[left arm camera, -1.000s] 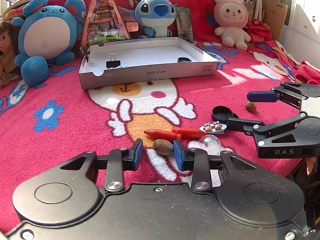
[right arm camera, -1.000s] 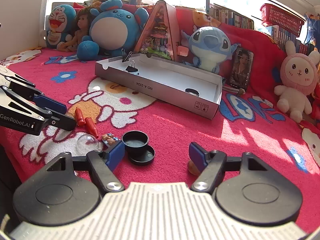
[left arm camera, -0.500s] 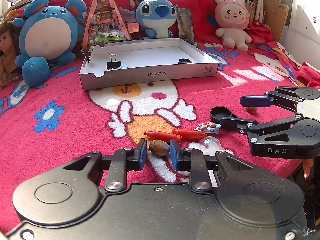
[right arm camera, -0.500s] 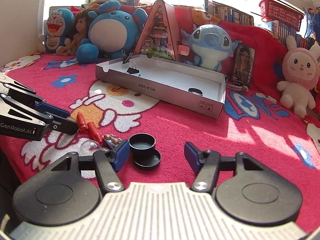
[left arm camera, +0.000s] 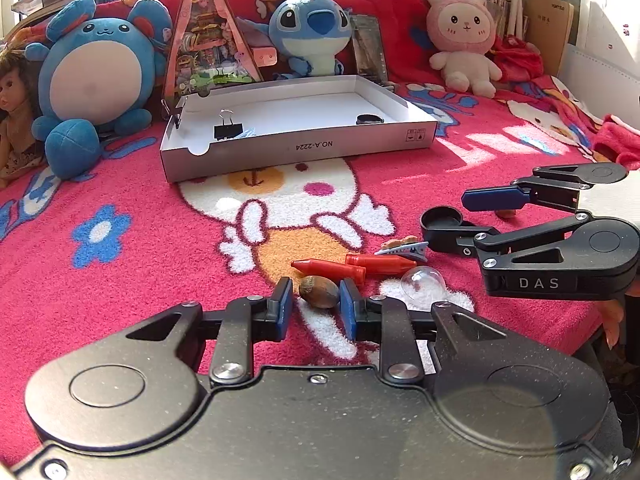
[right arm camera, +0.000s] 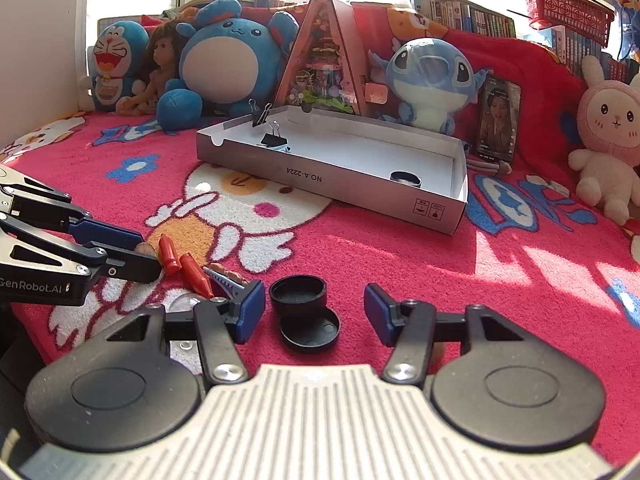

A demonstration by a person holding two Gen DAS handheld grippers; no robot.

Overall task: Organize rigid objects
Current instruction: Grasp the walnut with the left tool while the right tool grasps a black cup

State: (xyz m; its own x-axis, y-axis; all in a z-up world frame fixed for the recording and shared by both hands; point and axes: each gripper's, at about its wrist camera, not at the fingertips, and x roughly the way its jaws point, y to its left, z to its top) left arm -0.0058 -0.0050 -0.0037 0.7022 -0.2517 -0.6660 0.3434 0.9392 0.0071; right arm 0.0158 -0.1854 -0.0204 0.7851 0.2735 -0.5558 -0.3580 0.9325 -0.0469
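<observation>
Pink fleece blanket (left arm camera: 120, 280) with a cartoon print covers the work surface; plush toys, a doll and a triangular display house line the far edge, with bookshelves behind.

White cardboard tray (left arm camera: 400, 136), marked NO.A-2224 on its near wall, sits at 12 o'clock in the left wrist view. Inside it: a black binder clip (left arm camera: 228, 128) near the tray's left end and a small dark ring-shaped item (left arm camera: 369, 119) near its right end.

Left gripper (left arm camera: 314, 304): pitched downward toward the blanket, low over it. Jaws drawn in on a brown acorn-like nut (left arm camera: 319, 291), both blue pads at its sides. Seen from the right wrist view, this gripper enters at 9 o'clock with the nut (right arm camera: 145, 249) at its tips.

Right gripper (right arm camera: 315, 312): also angled down, entering the left wrist view at 3 o'clock. Jaws are closing, standing either side of a black round container (right arm camera: 298, 294); pads not yet on it. A black lid (right arm camera: 310, 331) lies just in front of the container, toward 6 o'clock, overlapping its base.

Loose items between the two grippers:
- two red crayon-shaped pieces (left arm camera: 354, 266), end to end, just beyond the nut at 12 o'clock
- a decorated hair clip (left arm camera: 404, 247), at 1 o'clock from the nut
- a clear plastic dome (left arm camera: 422, 283), at 3 o'clock from the nut
- a second brown nut (left arm camera: 507, 213), mostly hidden behind the right gripper's upper finger

A phone (right arm camera: 498, 120) leans upright at the back, at 1 o'clock in the right wrist view
</observation>
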